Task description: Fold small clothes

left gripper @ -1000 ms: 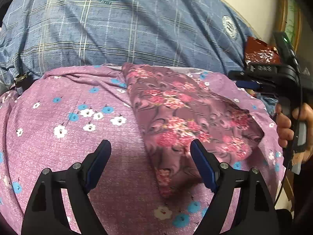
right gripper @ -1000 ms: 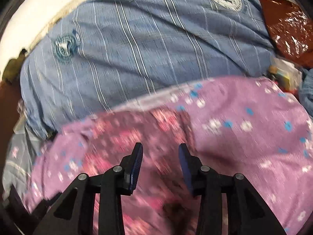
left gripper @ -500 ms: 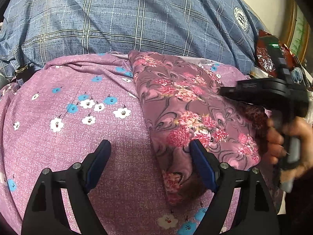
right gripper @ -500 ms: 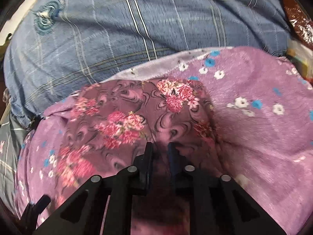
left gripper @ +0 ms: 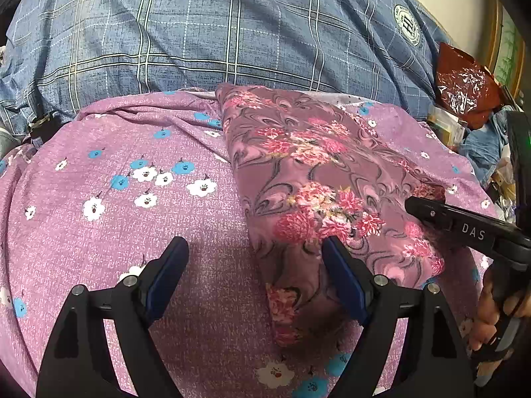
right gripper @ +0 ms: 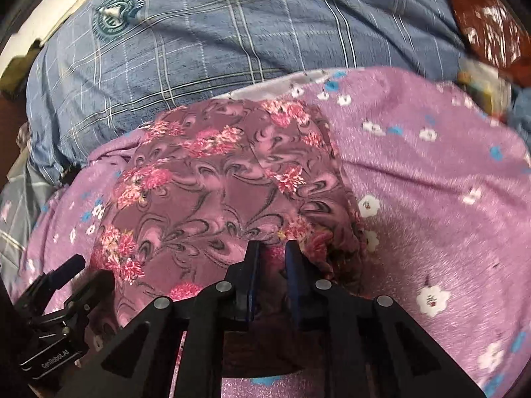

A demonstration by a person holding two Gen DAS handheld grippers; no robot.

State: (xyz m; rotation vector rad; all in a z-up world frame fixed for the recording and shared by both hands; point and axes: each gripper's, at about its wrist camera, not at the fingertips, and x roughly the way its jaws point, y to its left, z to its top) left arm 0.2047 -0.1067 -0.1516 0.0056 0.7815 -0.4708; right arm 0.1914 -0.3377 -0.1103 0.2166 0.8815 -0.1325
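A folded mauve garment (left gripper: 315, 172) with pink flower print lies on a purple flowered sheet (left gripper: 132, 219). My left gripper (left gripper: 254, 245) hovers open just above the sheet, its right finger over the garment's near left edge, nothing between the pads. In the left wrist view my right gripper (left gripper: 415, 204) reaches in from the right onto the garment's right edge, held by a hand (left gripper: 494, 318). The right wrist view shows the garment (right gripper: 215, 182) and my right gripper (right gripper: 272, 255), its jaws drawn to a narrow gap and pinching a fold of the near edge. The left gripper's fingertip (right gripper: 71, 263) shows at lower left.
A blue plaid quilt (left gripper: 215, 33) bulges behind the sheet. A red-brown foil bag (left gripper: 464, 86) and cluttered small items (left gripper: 444, 122) sit at the far right, by a wall with a framed picture (left gripper: 507, 46). Bare purple sheet (right gripper: 431, 182) stretches right of the garment.
My right gripper dropped down onto the garment's right edge and its jaws closed from half open to a narrow pinch on the cloth. The left gripper stayed open and nearly still.
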